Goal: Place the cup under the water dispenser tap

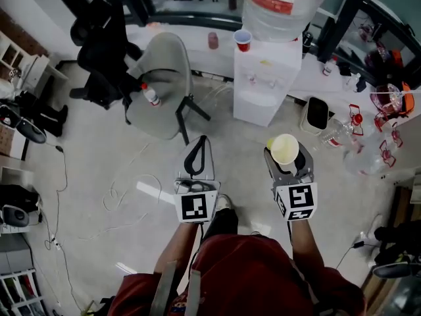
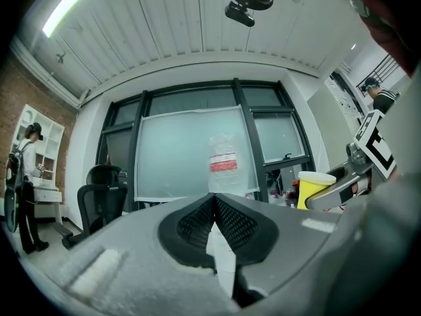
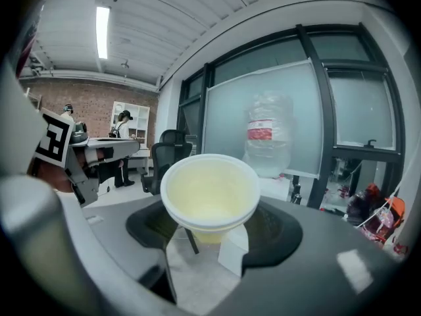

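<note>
A pale yellow cup (image 1: 285,148) sits upright and empty between the jaws of my right gripper (image 1: 284,153), which is shut on it. In the right gripper view the cup (image 3: 210,193) fills the middle, with its white rim towards the camera. The white water dispenser (image 1: 263,87) stands ahead on the floor with a large clear bottle (image 1: 283,5) on top and its taps (image 1: 261,80) facing me. It is still some way off. My left gripper (image 1: 200,143) is level beside the right one, shut and empty, and its own view shows its pads (image 2: 197,219) pressed together.
A red cup (image 1: 243,40) stands on the dispenser's top corner. A grey chair (image 1: 161,78) with a small bottle (image 1: 151,96) on it stands left of the dispenser, and a black office chair (image 1: 99,51) is behind it. A bin (image 1: 317,114) and clutter (image 1: 388,101) lie to the right. Cables (image 1: 125,189) cross the floor.
</note>
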Demonstrator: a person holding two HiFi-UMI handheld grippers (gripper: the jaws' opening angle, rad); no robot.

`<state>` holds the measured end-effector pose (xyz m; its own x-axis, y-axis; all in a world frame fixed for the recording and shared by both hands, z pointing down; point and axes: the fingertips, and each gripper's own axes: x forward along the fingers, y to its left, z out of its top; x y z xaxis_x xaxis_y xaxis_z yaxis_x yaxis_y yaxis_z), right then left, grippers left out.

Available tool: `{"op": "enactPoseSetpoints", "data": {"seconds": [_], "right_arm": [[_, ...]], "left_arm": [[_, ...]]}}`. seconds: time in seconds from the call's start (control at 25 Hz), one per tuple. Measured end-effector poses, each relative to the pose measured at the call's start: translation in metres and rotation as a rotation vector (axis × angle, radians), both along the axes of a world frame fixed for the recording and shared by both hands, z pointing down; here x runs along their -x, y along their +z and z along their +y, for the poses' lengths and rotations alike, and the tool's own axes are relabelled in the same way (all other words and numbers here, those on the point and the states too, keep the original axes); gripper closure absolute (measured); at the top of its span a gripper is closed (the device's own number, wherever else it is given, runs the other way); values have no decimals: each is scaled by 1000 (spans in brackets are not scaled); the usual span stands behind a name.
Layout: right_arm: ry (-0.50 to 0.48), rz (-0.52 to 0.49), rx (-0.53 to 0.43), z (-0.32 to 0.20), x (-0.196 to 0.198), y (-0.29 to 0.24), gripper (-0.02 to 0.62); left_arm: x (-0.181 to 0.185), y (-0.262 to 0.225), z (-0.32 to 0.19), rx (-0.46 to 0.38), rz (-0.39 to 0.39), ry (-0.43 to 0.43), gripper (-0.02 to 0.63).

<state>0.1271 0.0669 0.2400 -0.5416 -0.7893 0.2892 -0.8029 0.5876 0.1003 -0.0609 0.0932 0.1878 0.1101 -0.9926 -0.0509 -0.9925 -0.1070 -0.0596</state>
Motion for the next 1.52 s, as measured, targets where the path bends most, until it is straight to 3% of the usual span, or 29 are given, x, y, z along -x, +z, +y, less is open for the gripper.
{"op": "enactPoseSetpoints", "data": {"seconds": [0.28, 0.52, 1.0, 1.52], "right_arm": [[4, 25, 13, -48, 50, 8, 311], [25, 35, 34, -77, 71, 24, 311], [-3, 35, 129, -151, 66, 110, 311], [-45, 80, 235, -240, 67, 260, 311]], "left_arm": [[53, 12, -50, 8, 15, 0, 600], [72, 31, -84, 28, 28, 22, 600], [63, 97, -156, 84, 4, -25, 600], [48, 236, -222, 192, 11, -76, 600]]}}
